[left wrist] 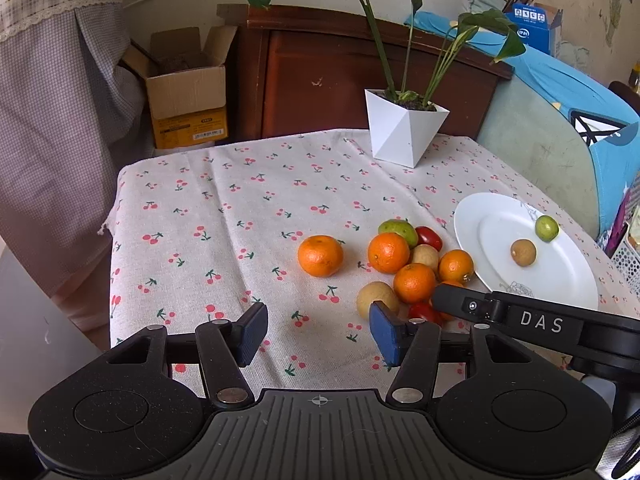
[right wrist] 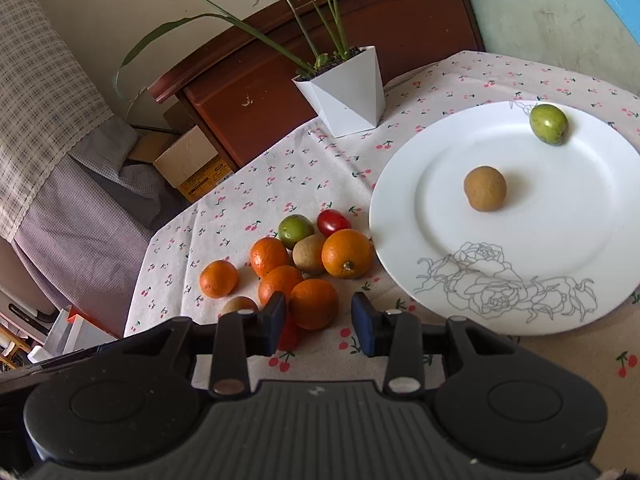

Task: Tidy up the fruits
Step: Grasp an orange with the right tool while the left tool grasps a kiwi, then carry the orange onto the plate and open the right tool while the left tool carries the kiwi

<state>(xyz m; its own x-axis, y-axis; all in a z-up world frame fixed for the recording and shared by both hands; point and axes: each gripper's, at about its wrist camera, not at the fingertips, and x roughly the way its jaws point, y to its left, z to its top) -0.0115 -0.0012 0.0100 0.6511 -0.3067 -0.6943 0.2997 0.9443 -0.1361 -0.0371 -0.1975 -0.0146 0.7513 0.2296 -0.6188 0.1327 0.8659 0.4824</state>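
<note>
Right wrist view shows the right gripper (right wrist: 319, 322) nearest to the work: its jaws stand part open and hold nothing, and an orange (right wrist: 313, 303) lies on the tablecloth (right wrist: 248, 184) just ahead, a little toward the left pad (right wrist: 276, 316) and not centred in the gap. A red tomato (right wrist: 289, 336) lies partly hidden under that same pad. I judge that this hand must shift slightly to its left before it closes, otherwise one pad may push the fruit away. The orange is round, so no long axis matters.

Behind it is the rest of the heap: more oranges, brown fruits, one green fruit (right wrist: 295, 231) and a second tomato (right wrist: 333, 222), all close together. To the right, just beside the heap, lies the white plate (right wrist: 400, 240), which already has a brown fruit (right wrist: 485, 189) and a green fruit (right wrist: 549, 124).

In the left wrist view the left gripper (left wrist: 319, 332) is also part open and empty, over bare cloth, with the heap to its right. A single orange (left wrist: 320, 255) lies ahead of it, apart from the others. The right hand seems nearer to the heap and plate.
</note>
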